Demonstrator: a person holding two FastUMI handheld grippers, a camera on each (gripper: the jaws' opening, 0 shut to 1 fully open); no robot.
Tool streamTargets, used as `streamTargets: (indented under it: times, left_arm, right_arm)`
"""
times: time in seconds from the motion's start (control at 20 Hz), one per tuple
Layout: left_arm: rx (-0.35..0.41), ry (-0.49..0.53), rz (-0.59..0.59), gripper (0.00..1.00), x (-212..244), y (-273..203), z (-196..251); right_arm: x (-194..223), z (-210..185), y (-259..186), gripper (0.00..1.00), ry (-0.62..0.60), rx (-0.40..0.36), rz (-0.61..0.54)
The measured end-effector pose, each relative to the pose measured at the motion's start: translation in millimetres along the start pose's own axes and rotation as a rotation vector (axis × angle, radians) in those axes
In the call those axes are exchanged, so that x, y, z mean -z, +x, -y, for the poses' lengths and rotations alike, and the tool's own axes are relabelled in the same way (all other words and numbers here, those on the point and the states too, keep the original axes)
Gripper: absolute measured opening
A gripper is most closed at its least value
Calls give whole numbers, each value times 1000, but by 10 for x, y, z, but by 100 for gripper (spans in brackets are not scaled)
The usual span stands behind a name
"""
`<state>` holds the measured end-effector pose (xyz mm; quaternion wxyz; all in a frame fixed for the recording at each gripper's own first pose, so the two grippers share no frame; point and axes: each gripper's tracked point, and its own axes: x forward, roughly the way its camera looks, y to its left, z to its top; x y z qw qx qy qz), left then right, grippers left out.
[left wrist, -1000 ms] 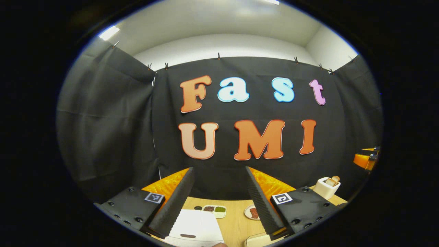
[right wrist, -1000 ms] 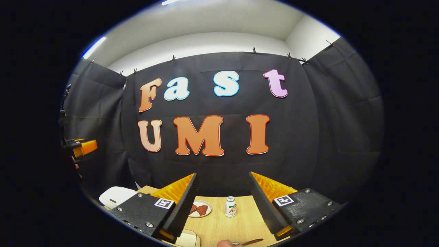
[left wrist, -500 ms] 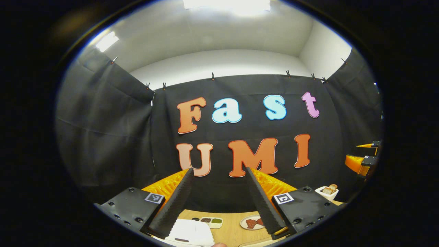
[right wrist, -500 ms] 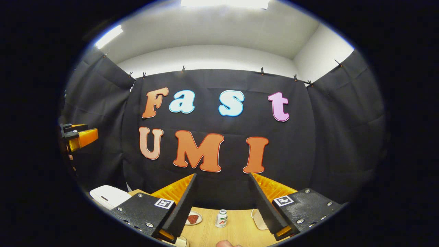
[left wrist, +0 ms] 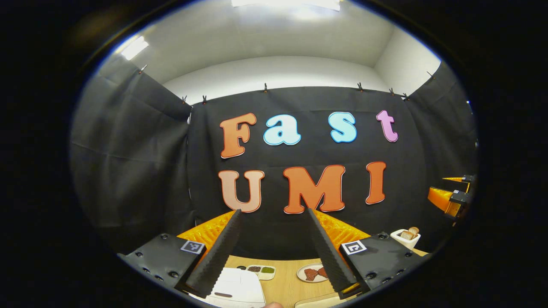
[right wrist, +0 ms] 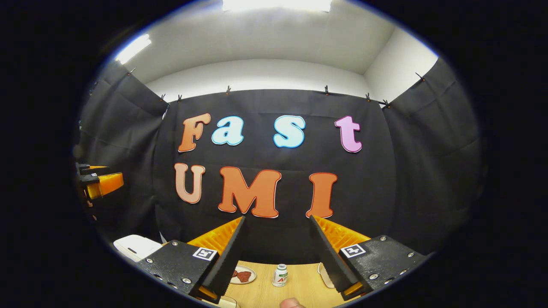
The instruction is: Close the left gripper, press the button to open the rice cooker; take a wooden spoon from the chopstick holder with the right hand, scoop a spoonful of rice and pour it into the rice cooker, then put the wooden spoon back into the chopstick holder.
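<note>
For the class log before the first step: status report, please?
Both hand-held grippers, left and right, open, empty, raised above the table. Rice cooker shut, button unpressed. Spoon holder far right. Nothing in the way.

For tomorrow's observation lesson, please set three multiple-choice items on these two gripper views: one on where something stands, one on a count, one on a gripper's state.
1. In the left gripper view, where is the white holder with wooden utensils?
A. far right of the table
B. on the rice cooker
C. between the fingers

2. How many compartments of the small divided dish show a filling?
A. one
B. two
C. five

3. How do the left gripper's jaws stand?
A. shut on a spoon
B. pressed on the cooker lid
C. open, holding nothing

Answers:
1 A, it stands at the table's right edge, apart from the white rice cooker.
2 B, one dark filling and one green filling lie side by side.
3 C, a wide gap shows between the fingers, with only the booth wall behind it.
</note>
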<state>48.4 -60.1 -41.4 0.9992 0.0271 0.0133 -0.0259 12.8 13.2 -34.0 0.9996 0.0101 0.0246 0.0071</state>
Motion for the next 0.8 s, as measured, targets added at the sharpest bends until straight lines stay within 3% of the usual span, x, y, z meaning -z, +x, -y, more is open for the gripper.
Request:
streamTargets:
  times: [0.7,0.75,0.8]
  left_arm:
    - [-45,-9,-12,100,39,-89,-185]
    - [-46,-16,-9,100,22,-96,-193]
    - [-47,-18,-6,100,29,-107,-199]
  right_arm:
    - [-129,-273,89,89,-7,-62,28]
    - [-136,-311,75,97,-4,-70,32]
    - [-128,-324,63,97,-2,-75,32]
